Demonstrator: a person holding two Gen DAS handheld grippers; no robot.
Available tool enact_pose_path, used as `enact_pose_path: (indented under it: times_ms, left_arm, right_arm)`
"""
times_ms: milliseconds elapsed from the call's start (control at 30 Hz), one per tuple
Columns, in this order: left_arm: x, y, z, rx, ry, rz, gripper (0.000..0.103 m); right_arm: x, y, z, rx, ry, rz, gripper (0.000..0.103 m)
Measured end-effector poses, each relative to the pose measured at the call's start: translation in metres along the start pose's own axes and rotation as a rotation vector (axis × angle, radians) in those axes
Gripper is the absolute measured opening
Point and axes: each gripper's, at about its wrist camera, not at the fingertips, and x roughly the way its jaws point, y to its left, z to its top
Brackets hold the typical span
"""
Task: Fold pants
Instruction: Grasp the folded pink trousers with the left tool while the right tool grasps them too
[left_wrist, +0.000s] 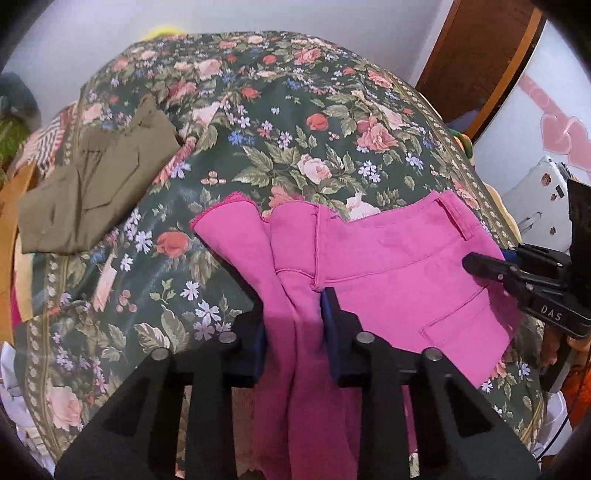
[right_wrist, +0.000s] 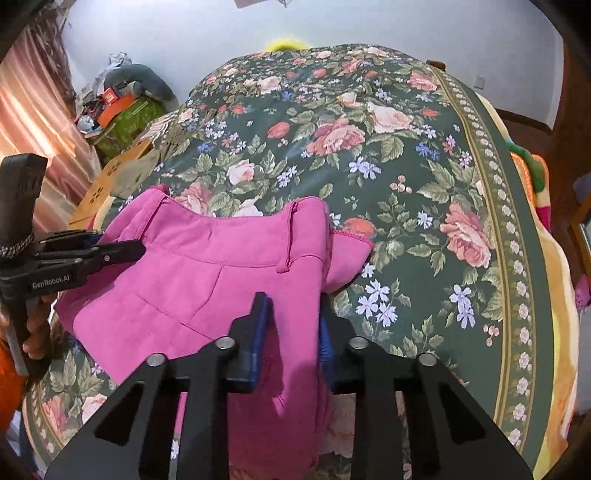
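Pink pants gripped at the near edge of the bed.
My left gripper (left_wrist: 293, 325) and right gripper (right_wrist: 295, 325) each clamp pink pants (left_wrist: 388, 258) over the floral bed (left_wrist: 295, 110).

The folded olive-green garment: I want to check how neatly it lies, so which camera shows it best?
The left wrist view: the folded olive-green garment lies whole on the floral bedspread, creases visible. The right wrist view shows only a small corner at the bed's left edge.

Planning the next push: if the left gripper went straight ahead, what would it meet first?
Probably the pink pants the left gripper already grips, then the flowered bedspread; depth is unclear.
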Motion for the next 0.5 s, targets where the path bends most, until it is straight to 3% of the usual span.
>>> enact_pose_path:
  times_ms: [300,500]
  left_arm:
    - [-0.042,-0.003,0.003,0.047,-0.112,0.085,0.021]
    - [-0.085,0.025,0.016,0.028,-0.209,0.117,0.021]
  right_arm:
    - [-0.023,0.026,0.019,-0.065,-0.072,-0.008,0.011]
    - [-0.036,0.056,0.051,-0.112,-0.140,0.003,0.011]
